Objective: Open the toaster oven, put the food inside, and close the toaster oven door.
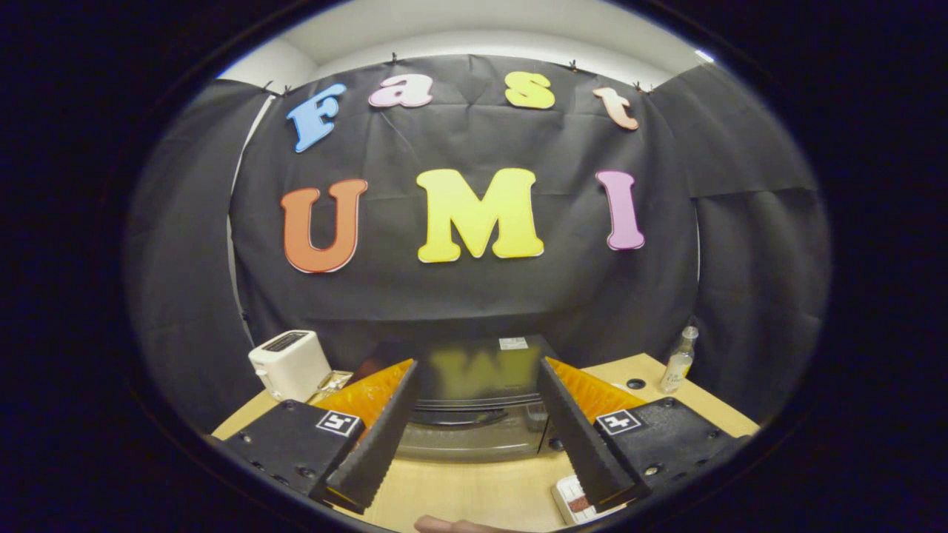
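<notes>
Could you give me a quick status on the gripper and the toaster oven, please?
Gripper open, holding nothing. Toaster oven just ahead between the fingers, door shut. Bare table between; nothing in the way.

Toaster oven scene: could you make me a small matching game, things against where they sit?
Things:
1. toaster oven
2. white toaster
3. clear bottle
4. tool

Places:
A. beyond the left finger, beside the oven
B. at the table's far right corner
C. just ahead, seen between the fingers, door closed
D. open, fingers spread, holding nothing

Pairs: 1-C, 2-A, 3-B, 4-D
</notes>
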Tool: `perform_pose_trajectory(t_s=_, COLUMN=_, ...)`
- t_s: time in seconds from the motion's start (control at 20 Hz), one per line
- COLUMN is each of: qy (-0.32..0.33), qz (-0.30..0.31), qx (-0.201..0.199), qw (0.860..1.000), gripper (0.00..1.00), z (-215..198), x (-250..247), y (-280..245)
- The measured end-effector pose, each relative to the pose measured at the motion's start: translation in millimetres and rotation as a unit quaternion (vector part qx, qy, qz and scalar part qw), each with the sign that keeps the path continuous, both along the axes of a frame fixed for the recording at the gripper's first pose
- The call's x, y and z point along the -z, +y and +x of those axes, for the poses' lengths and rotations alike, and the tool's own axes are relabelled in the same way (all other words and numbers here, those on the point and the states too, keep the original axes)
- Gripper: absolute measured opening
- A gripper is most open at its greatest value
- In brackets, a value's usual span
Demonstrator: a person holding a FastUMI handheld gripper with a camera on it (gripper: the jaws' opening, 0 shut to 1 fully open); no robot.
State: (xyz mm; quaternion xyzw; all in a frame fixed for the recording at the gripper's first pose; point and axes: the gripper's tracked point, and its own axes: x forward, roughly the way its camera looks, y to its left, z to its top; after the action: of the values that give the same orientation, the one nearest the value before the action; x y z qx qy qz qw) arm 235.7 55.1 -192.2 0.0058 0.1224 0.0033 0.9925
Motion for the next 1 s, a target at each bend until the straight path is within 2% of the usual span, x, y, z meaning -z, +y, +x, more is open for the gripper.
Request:
perform_pose_trajectory(t_s=0.25, qy=0.038, qz=0.009, qx=-0.030, qw=0.999, gripper=1.00, z=44.2, x=41.8, y=24.1)
perform_pose_trajectory(t_s=0.4, qy=0.070, qz=0.002, qx=-0.028, qw=0.997, gripper=1.00, z=60.7, x=65.5, y=27.1)
perform_pose_trajectory(t_s=0.6, qy=0.110, qz=0.006, qx=-0.018, qw=0.994, gripper=1.00, z=62.7, x=90.2, y=24.2)
perform_pose_trajectory(t_s=1.0, qy=0.120, qz=-0.015, qx=-0.024, qw=0.992, gripper=1.00, z=56.2, x=93.5, y=24.9)
